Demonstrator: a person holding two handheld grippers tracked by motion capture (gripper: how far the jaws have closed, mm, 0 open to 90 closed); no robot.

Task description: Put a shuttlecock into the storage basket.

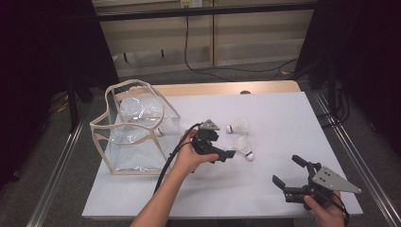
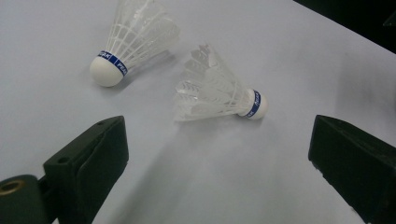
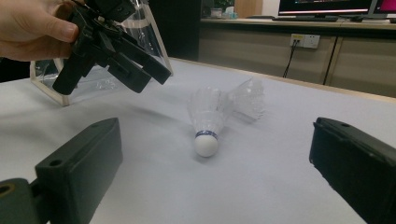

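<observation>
From the high view, the left gripper [image 1: 226,150] is held above the table's middle by a hand with the forearm reaching in from below, its jaws spread and empty, aimed at the nearer shuttlecock [image 1: 244,147]. A second shuttlecock [image 1: 238,126] lies just behind it. The right gripper [image 1: 287,171] hovers low near the front right corner, jaws wide, holding nothing. A clear bag [image 1: 135,127] with a beige frame stands at the left; what lies inside is hard to make out.

In the left gripper view, both shuttlecocks lie beyond the parted jaws, the nearer one on its side.

In the right gripper view, the far shuttlecock is partly hidden behind the near one.
</observation>
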